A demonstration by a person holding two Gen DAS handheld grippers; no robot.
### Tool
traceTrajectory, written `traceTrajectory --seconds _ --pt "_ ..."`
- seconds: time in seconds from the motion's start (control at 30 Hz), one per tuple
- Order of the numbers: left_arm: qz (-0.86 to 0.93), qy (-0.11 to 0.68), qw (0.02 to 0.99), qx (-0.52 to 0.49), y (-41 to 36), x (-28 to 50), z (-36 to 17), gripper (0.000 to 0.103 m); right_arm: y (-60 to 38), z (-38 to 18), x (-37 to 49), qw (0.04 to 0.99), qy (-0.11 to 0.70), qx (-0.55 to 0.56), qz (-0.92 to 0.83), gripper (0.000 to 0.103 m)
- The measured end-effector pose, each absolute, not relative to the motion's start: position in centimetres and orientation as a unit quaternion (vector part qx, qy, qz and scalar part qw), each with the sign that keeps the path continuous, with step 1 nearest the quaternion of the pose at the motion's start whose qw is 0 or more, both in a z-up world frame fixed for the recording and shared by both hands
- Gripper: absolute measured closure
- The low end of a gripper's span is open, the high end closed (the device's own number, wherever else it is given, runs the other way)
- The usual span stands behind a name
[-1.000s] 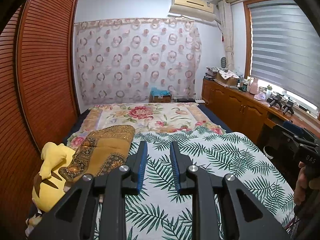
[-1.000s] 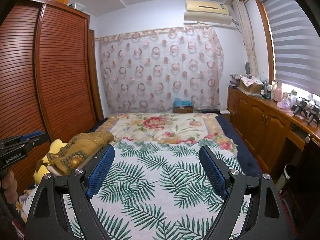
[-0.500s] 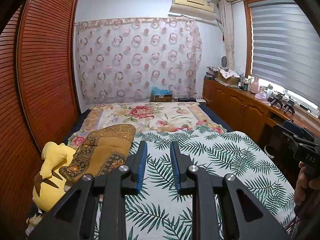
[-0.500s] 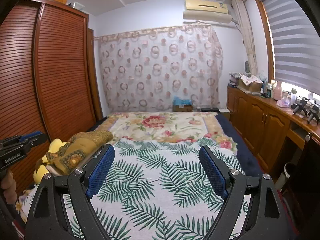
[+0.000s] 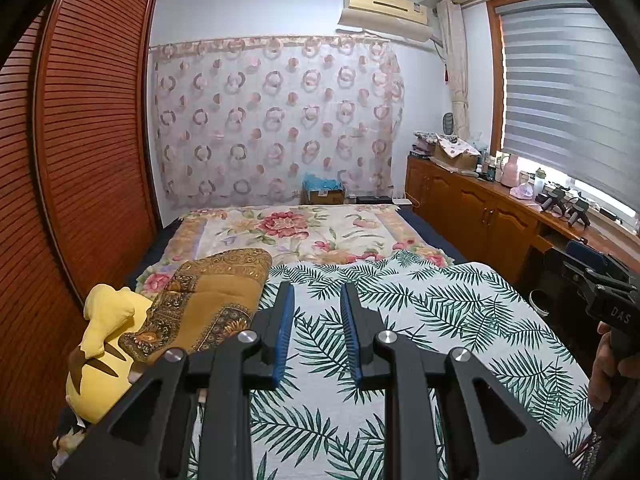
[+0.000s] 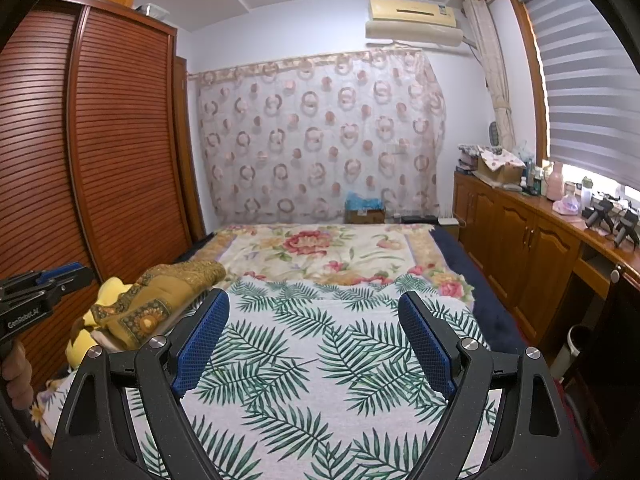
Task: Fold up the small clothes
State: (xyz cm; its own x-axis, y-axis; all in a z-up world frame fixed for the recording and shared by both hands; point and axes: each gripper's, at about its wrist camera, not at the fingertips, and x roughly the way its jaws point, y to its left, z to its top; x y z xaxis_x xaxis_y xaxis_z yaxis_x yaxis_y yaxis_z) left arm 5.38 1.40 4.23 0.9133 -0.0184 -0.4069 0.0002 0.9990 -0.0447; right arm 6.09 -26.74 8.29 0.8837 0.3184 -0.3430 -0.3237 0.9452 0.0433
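My left gripper [image 5: 317, 288] hovers over a bed spread with a white palm-leaf cloth [image 5: 400, 320]. Its blue-padded fingers stand a narrow gap apart with nothing between them. My right gripper [image 6: 314, 296] hangs over the same palm-leaf cloth [image 6: 320, 360], wide open and empty. A folded brown-and-gold patterned textile [image 5: 216, 296] lies on the bed's left side, partly over a yellow plush toy [image 5: 104, 344]. I can pick out no separate small garment in either view.
A floral blanket [image 5: 288, 232] covers the far half of the bed. A louvred wooden wardrobe [image 5: 88, 160] lines the left side, and wooden cabinets [image 6: 532, 248] with clutter on top run along the right under the window. A hand [image 5: 608, 364] shows at the right edge.
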Motion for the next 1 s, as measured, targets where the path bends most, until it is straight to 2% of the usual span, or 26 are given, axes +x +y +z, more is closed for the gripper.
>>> traceTrajectory --seconds 1.0 --pt "-0.003 0.211 0.977 -0.024 2.17 5.48 3.91 0.080 -26.75 8.38 6.07 0.970 0.177 -0.007 0.166 0.015"
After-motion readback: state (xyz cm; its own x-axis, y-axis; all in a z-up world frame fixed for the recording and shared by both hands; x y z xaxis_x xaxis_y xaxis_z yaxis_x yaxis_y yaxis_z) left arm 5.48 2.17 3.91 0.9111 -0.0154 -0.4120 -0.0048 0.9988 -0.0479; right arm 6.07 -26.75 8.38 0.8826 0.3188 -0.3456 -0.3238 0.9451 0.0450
